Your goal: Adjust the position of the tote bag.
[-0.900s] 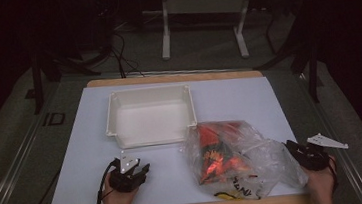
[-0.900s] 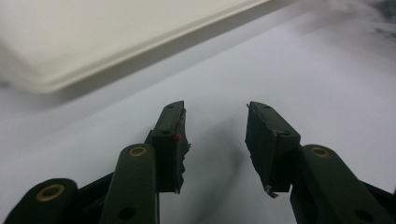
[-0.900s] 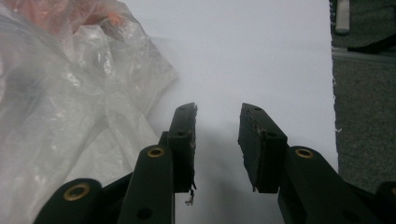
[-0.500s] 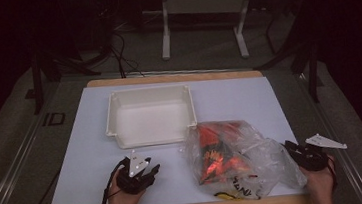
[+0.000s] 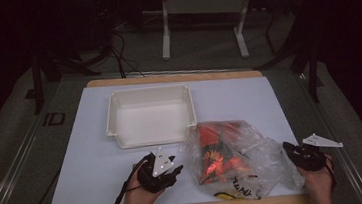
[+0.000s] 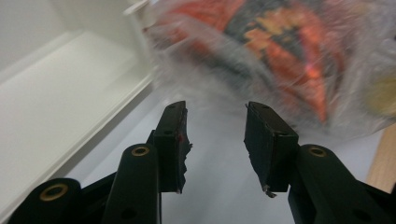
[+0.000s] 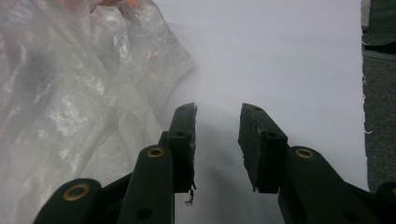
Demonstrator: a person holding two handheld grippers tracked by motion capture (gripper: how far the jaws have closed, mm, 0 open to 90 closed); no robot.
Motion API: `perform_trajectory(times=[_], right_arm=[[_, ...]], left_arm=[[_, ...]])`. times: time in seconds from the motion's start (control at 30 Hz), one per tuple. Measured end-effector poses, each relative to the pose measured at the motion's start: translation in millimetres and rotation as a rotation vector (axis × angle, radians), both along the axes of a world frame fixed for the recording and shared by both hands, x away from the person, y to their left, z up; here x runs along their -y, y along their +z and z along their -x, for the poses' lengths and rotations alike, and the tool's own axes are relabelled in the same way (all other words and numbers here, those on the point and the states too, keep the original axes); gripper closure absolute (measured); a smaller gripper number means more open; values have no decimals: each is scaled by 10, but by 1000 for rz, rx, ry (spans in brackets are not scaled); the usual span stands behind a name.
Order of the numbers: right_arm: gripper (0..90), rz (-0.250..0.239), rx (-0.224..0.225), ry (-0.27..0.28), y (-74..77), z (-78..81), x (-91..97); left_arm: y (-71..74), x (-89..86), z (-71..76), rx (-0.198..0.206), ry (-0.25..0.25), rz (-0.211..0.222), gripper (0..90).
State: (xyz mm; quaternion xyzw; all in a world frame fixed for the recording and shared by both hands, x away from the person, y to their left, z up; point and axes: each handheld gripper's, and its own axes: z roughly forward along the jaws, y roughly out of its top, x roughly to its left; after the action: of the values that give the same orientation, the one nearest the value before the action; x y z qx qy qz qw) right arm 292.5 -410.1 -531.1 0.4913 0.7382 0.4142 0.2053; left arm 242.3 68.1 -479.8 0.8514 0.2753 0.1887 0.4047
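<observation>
Left gripper (image 5: 171, 172) has slid in from the left toward the plastic bag (image 5: 235, 159) since a moment ago; now just beside its left edge, jaws apart, nothing between them. Right gripper (image 5: 294, 152) has stayed at the bag's right edge, jaws released, empty. Bag of red-orange packets lies on the white mat (image 5: 89, 156), just in front of the white bin (image 5: 150, 116). Likely next: pinch the bag from both sides.

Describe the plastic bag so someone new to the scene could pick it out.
On the pale sheet covering the table, look near the front edge, right of the white tray. The clear plastic bag lies there between the two tongs, crinkled and see-through, with red-orange packets inside, the one colourful thing on the sheet.
</observation>
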Motion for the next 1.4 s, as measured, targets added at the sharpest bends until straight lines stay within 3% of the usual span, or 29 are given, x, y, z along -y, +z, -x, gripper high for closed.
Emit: perform_trajectory(times=[0.27,0.5,0.67,0.8,0.87,0.93,1.0,1.07,1.1,1.13,1.17,1.2,1.23,1.3,1.4], right_arm=[[667,-2,-4,-2,-1,-2,2],[667,-2,-6,1,-2,-3,1],[663,-3,-7,3,-2,-5,1],[659,-2,-7,5,-3,-6,1],[655,-3,-7,6,-2,-6,2],[655,-3,-7,6,-2,-6,2],[649,-3,-8,10,-2,-6,1],[647,-4,-8,10,-2,-6,1],[646,-4,-8,11,-2,-6,1],[645,-5,-8,11,-1,-6,2],[645,-5,-8,11,-1,-6,2],[643,-4,-7,13,0,-5,1],[642,-2,-5,13,3,-2,-1],[641,-1,0,16,8,5,-4],[639,-3,-2,20,11,8,-6]], left_arm=[[63,267,-24,-4,-82,14,590],[163,622,-47,14,-176,16,569],[205,815,-41,28,-224,11,511],[216,1022,-32,30,-297,20,465],[206,1127,-33,46,-293,8,370],[196,1177,-42,47,-297,10,367],[115,1346,-80,47,-308,-34,364],[90,1379,-78,53,-305,-55,372],[61,1411,-76,59,-297,-85,399],[46,1422,-78,59,-294,-101,491],[30,1429,-82,55,-287,-110,491],[21,1427,-85,57,-279,-116,552],[24,1406,-96,43,-276,-117,700],[28,1389,-98,40,-277,-108,820],[54,1321,-86,46,-267,-103,887]])
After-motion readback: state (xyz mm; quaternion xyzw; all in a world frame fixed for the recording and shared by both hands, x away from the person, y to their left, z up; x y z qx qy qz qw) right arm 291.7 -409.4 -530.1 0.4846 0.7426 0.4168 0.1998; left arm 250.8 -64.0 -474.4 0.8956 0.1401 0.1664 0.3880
